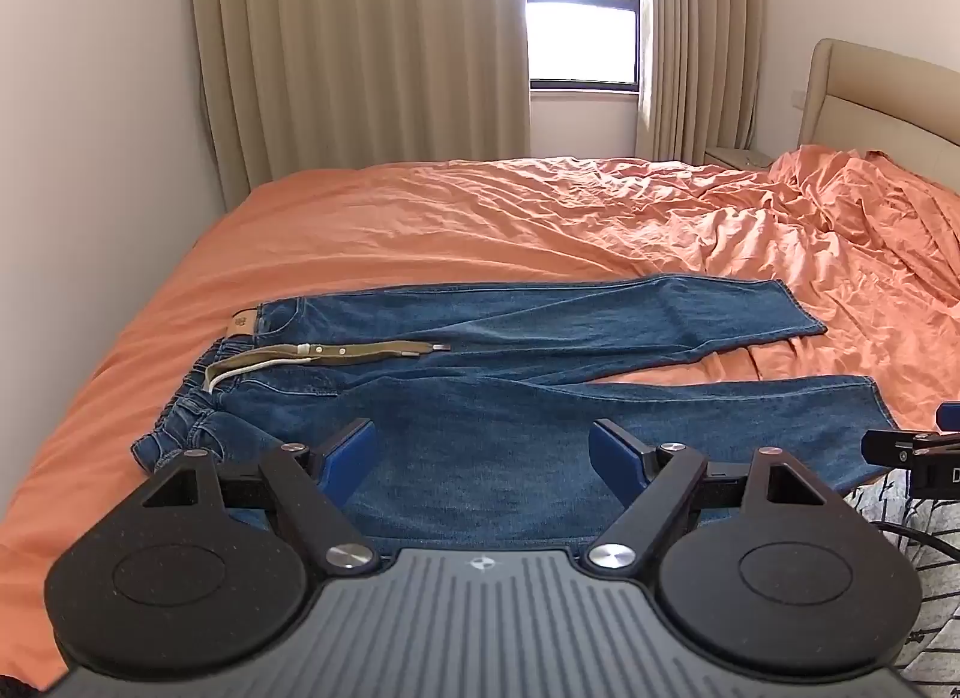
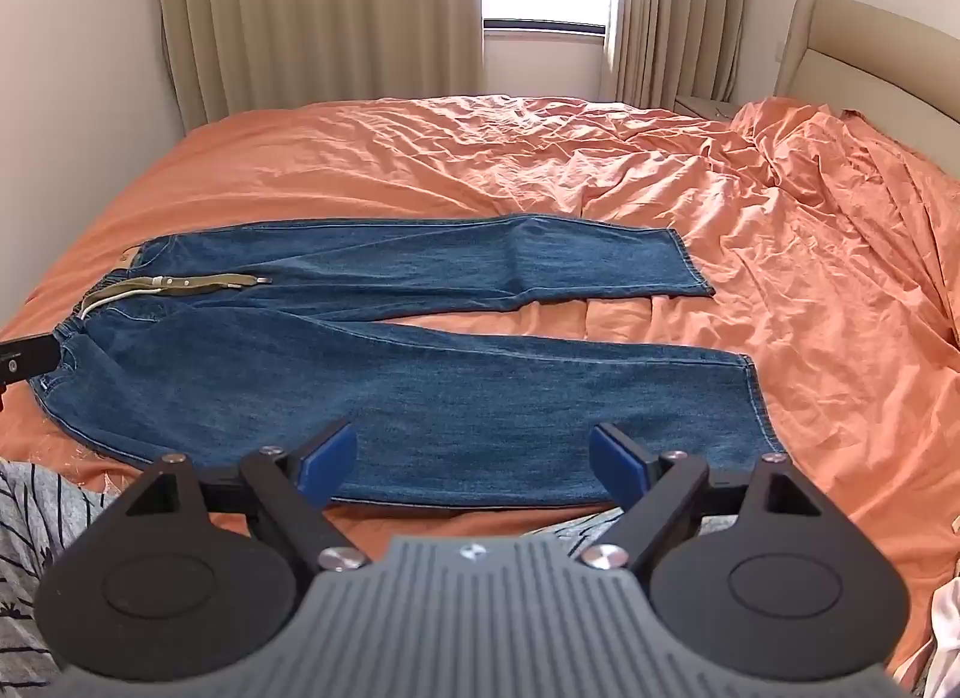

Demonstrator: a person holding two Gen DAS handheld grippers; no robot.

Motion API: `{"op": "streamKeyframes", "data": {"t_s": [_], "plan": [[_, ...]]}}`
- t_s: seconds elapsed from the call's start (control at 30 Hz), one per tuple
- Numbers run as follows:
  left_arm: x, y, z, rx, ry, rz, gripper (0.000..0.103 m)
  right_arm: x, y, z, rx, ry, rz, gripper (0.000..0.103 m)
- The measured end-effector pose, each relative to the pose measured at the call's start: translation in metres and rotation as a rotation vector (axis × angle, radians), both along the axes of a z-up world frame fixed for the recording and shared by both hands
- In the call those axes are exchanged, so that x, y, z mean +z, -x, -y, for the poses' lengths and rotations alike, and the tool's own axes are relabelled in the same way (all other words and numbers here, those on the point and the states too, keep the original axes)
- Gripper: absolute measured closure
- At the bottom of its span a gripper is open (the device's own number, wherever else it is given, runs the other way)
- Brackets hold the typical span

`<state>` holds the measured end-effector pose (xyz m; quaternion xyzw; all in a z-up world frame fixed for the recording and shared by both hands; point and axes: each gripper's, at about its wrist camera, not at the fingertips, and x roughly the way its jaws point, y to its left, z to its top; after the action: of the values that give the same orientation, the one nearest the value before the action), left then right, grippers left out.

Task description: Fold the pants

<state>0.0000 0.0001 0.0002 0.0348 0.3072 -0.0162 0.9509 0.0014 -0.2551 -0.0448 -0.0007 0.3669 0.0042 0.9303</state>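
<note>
Flat on bed [image 2: 420, 158] — pants [image 2: 372, 362]; both tools spread.

Bed with rumpled orange sheet [image 2: 600, 158]; blue denim pants [image 2: 360, 374] flat on it, legs spread toward headboard.

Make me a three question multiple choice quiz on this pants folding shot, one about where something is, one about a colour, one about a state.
1. Where do the jeans lie?
A. On the bed sheet
B. On the floor
C. On a chair

2. What colour is the sheet?
A. White
B. Orange
C. Green

3. How are the left gripper and right gripper?
A. Both open
B. Both shut on denim
C. One open, one shut

Answers:
1 A, the jeans lie spread flat on the sheet, legs apart.
2 B, orange cloth covers the whole bed.
3 A, each shows a wide gap between its blue pads, holding nothing.
</note>
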Motion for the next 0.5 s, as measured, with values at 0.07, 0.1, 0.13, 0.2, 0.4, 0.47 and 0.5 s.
{"op": "streamKeyframes", "data": {"t_s": [0.07,0.1,0.13,0.2,0.4,0.47,0.5], "plan": [[0.0,0.0,-0.001,-0.001,0.008,-0.004,0.009,0.001,0.0,-0.002,-0.002,0.024,0.0,0.022],[0.0,0.0,-0.001,-0.001,0.007,-0.005,0.009,0.001,0.0,-0.003,-0.003,0.022,-0.001,0.022],[0.001,0.0,-0.001,-0.001,0.008,-0.005,0.009,0.001,0.0,-0.003,-0.005,0.019,-0.001,0.022],[-0.004,0.003,-0.001,-0.002,0.007,-0.004,0.009,0.001,-0.001,-0.005,-0.007,0.016,-0.001,0.022],[-0.003,0.002,-0.001,0.001,0.004,-0.01,0.009,-0.006,0.002,0.002,-0.009,0.013,0.004,0.022],[-0.005,0.003,-0.003,0.002,0.004,-0.009,0.009,-0.007,0.002,0.004,-0.012,0.011,0.003,0.022],[-0.005,0.004,-0.003,0.004,0.003,-0.01,0.009,-0.007,0.002,0.004,-0.013,0.01,0.002,0.022]]}}
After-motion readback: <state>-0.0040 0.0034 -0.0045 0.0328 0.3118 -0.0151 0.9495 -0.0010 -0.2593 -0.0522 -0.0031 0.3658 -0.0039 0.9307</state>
